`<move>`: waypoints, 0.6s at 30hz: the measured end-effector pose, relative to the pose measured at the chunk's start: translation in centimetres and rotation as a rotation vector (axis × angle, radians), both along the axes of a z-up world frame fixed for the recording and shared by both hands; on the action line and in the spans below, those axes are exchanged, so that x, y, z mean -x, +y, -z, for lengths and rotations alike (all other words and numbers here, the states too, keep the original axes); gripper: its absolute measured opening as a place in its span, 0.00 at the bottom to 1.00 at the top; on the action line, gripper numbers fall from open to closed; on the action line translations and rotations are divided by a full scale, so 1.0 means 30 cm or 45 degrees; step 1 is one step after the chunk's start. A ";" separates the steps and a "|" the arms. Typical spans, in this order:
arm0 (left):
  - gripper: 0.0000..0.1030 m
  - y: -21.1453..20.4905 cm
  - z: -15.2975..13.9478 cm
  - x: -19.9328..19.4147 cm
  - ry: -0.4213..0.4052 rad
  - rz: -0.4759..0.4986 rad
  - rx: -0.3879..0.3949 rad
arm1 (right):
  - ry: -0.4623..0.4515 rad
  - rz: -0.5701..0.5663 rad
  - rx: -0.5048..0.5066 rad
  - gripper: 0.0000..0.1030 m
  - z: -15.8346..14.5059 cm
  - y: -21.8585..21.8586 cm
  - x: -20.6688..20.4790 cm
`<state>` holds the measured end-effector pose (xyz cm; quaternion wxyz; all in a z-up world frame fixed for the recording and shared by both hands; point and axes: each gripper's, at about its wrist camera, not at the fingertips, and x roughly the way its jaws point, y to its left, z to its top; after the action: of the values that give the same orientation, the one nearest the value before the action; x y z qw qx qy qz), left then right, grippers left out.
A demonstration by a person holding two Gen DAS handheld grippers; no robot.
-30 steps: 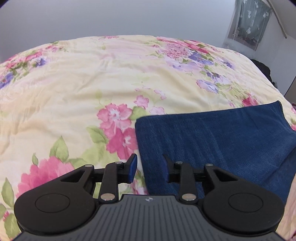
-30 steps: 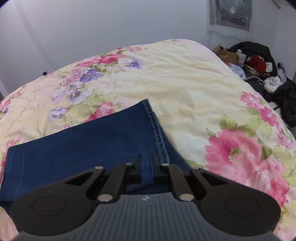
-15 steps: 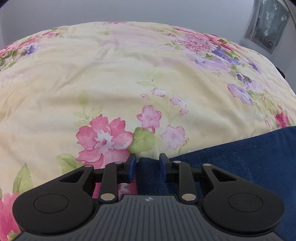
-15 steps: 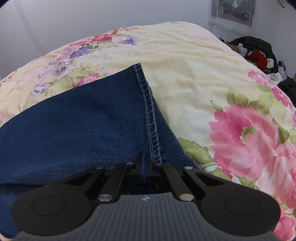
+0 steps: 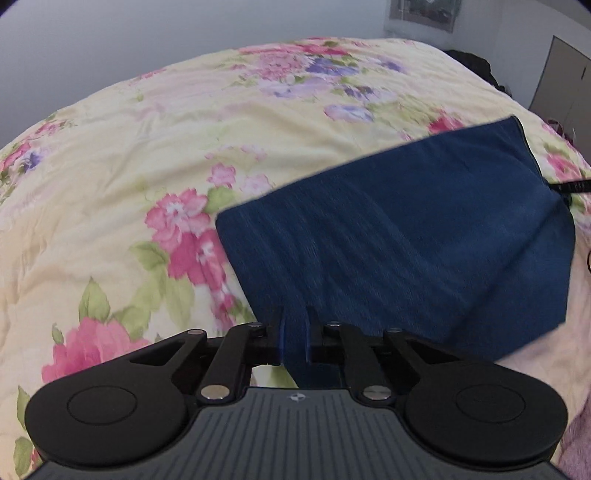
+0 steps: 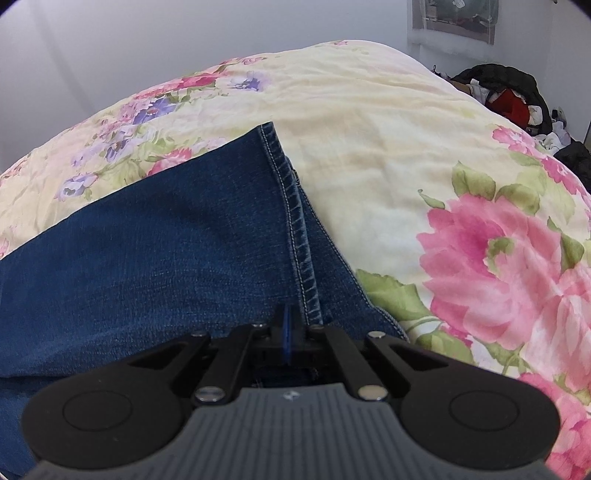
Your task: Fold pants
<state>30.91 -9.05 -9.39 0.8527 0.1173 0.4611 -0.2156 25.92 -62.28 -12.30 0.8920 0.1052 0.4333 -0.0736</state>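
Note:
The dark blue denim pants (image 5: pixel 399 229) lie folded on a floral bedspread (image 5: pixel 147 147). My left gripper (image 5: pixel 294 338) is shut on the near left corner of the pants, with denim pinched between its blue pads. My right gripper (image 6: pixel 295 334) is shut on the pants (image 6: pixel 155 251) at the near end of the stitched hem, which runs away from it. The right gripper's tip shows at the right edge of the left wrist view (image 5: pixel 576 186). The cloth between the two grippers looks lifted and pulled taut.
The bedspread (image 6: pixel 388 155) covers the whole bed. A pile of dark and red clothes (image 6: pixel 509 96) sits beyond the bed's far right side. Grey walls and a hanging cloth (image 6: pixel 454 18) stand behind. A door (image 5: pixel 565 85) is at the far right.
My left gripper has shut on the pants' corner and pulled back and up, so more of the pants shows. My right gripper stays shut on the hem and has also drawn back slightly.

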 end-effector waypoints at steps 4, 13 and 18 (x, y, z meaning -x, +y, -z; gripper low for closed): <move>0.02 -0.016 0.082 0.057 0.104 0.006 -0.044 | -0.003 0.004 0.003 0.00 0.000 0.004 0.001; 0.02 -0.081 0.095 0.077 0.173 0.068 -0.237 | -0.016 0.016 -0.003 0.00 0.004 0.001 0.013; 0.09 -0.056 -0.011 0.100 0.102 0.016 -0.146 | 0.016 0.044 -0.011 0.00 -0.067 -0.001 0.011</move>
<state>27.90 -10.73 -9.06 0.8240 0.1603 0.5058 -0.1986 25.60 -62.32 -10.30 0.8875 0.1160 0.4373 -0.0879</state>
